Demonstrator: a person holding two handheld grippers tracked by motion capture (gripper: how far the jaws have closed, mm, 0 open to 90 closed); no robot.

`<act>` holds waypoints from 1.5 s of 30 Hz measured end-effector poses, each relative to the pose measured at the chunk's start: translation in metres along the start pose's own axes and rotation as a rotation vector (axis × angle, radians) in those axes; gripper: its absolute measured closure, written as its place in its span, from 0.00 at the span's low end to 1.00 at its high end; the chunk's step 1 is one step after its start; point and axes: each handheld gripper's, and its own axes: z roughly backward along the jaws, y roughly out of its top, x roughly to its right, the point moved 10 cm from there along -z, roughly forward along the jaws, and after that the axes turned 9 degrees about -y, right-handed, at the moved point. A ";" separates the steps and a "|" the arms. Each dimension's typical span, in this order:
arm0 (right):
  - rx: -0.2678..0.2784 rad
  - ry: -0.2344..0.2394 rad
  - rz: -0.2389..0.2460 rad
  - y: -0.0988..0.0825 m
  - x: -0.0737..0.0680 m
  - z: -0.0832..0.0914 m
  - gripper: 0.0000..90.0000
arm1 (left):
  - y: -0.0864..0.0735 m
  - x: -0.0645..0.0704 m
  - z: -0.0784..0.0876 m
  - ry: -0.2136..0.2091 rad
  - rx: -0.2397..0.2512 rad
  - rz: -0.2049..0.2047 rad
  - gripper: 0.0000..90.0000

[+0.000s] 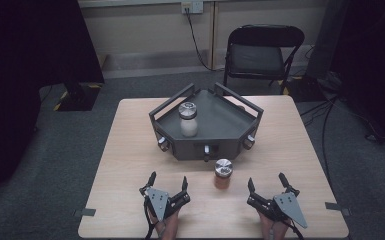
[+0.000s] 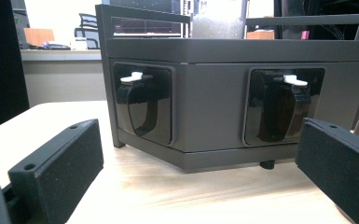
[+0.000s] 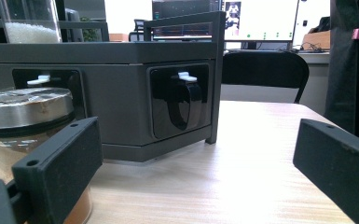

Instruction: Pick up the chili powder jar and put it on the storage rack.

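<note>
High view: a person's two claws rest low on a wooden table (image 1: pixel 130 150). The left claw (image 1: pixel 168 180) has its jaws apart, holding nothing. The right claw (image 1: pixel 267 181) is likewise spread and empty. An orange jar (image 1: pixel 223 173) with a metal lid stands on the table between the claws, nearer the right one and slightly ahead of it. Beyond both claws sits a grey tray (image 1: pixel 220 125), and a white jar (image 1: pixel 188 119) already stands inside it.

Left claw view: jaws wide apart, the tray's front wall (image 2: pixel 214 107) straight ahead.

Right claw view: jaws apart, the orange jar (image 3: pixel 23 126) just beside the left jaw, not between them.

Judged from this, one jar is placed; the orange jar is not yet gripped or loaded.
</note>
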 end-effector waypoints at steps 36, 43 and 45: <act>-0.002 0.070 -0.030 0.021 -0.004 0.003 0.00 | 0.000 0.000 0.000 0.012 -0.001 0.000 0.00; 0.021 0.109 -0.036 0.035 -0.014 -0.002 0.00 | 0.000 0.000 0.000 0.012 -0.001 0.000 0.00; 0.028 0.123 -0.036 0.039 -0.018 -0.004 0.00 | 0.000 0.000 0.000 0.012 -0.001 0.000 0.00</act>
